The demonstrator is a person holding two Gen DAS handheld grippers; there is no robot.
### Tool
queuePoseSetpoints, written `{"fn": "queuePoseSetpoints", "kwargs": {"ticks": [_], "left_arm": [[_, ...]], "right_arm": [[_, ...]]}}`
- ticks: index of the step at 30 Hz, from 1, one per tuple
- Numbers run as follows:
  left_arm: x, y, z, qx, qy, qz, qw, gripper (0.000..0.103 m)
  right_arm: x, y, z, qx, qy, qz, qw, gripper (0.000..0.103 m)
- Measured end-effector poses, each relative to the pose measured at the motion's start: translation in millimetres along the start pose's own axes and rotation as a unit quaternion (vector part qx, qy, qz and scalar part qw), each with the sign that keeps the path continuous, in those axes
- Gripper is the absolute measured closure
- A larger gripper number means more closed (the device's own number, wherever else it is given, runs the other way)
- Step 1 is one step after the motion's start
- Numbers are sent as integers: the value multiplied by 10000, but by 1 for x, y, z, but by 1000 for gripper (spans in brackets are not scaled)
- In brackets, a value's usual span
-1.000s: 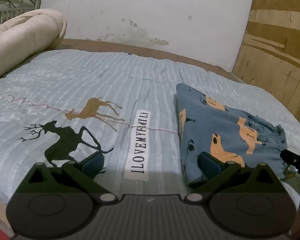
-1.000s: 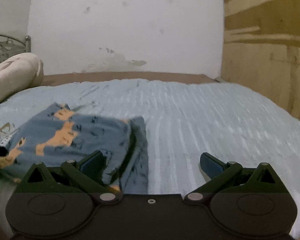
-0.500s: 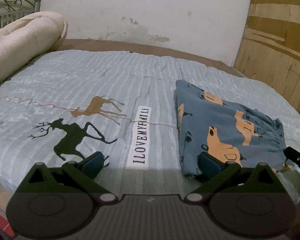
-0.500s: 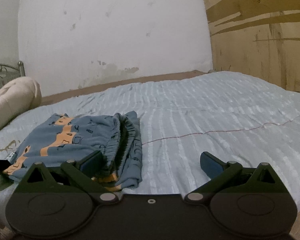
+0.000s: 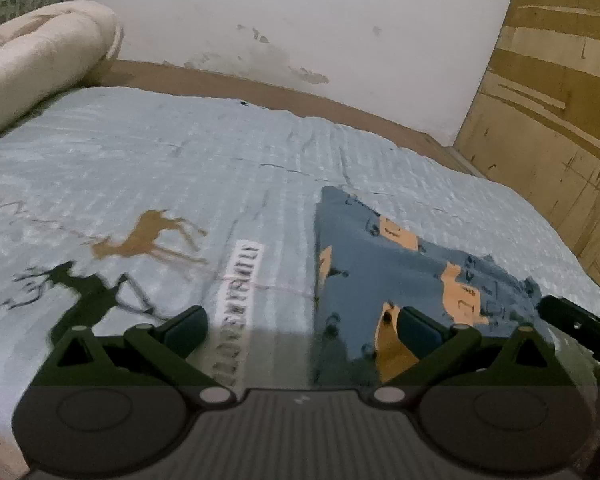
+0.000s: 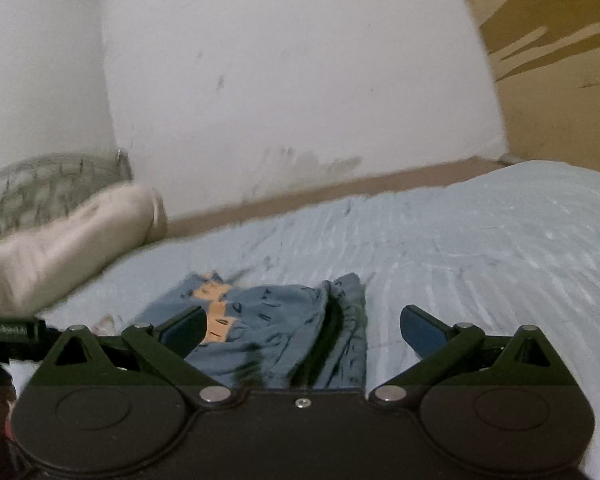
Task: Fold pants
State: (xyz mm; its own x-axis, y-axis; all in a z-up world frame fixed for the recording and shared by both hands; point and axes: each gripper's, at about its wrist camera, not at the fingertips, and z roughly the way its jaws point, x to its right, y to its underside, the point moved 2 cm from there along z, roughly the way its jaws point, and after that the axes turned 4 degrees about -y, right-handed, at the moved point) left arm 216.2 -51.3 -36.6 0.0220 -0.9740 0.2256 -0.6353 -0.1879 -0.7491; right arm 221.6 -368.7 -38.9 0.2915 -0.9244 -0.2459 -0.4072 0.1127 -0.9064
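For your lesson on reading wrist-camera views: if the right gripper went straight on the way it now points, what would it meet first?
Probably the folded blue pants, which lie between and just beyond the open fingers of the right gripper. Behind them are the blue bedspread and the wall. Depth is uncertain in this blurred view.

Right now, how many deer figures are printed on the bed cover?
2. A brown deer stands left of the text label; a black deer is nearer the left gripper. Others may be hidden outside the view.
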Motion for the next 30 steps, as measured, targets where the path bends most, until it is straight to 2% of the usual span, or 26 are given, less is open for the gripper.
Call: {"fn": "queuePoseSetpoints", "kwargs": {"ticks": [2, 7, 10, 19, 30], "left_arm": [[6, -3, 10, -52, -10, 37, 10000, 1], [20, -3, 23, -39, 26, 124, 9999, 1], [24, 2, 27, -41, -6, 203, 9998, 1], [27, 7, 29, 51, -91, 374, 9992, 1], [26, 9, 28, 62, -84, 418, 9991, 1]], "right_arm": [[5, -9, 16, -198, -139, -106, 9997, 1], [18, -16, 54, -757, -576, 267, 9951, 1], [27, -4, 69, -1012, -549, 558, 9918, 1], [35, 6, 55, -570, -812, 849, 9914, 1], [36, 8, 51, -477, -847, 910, 9911, 1]]}}
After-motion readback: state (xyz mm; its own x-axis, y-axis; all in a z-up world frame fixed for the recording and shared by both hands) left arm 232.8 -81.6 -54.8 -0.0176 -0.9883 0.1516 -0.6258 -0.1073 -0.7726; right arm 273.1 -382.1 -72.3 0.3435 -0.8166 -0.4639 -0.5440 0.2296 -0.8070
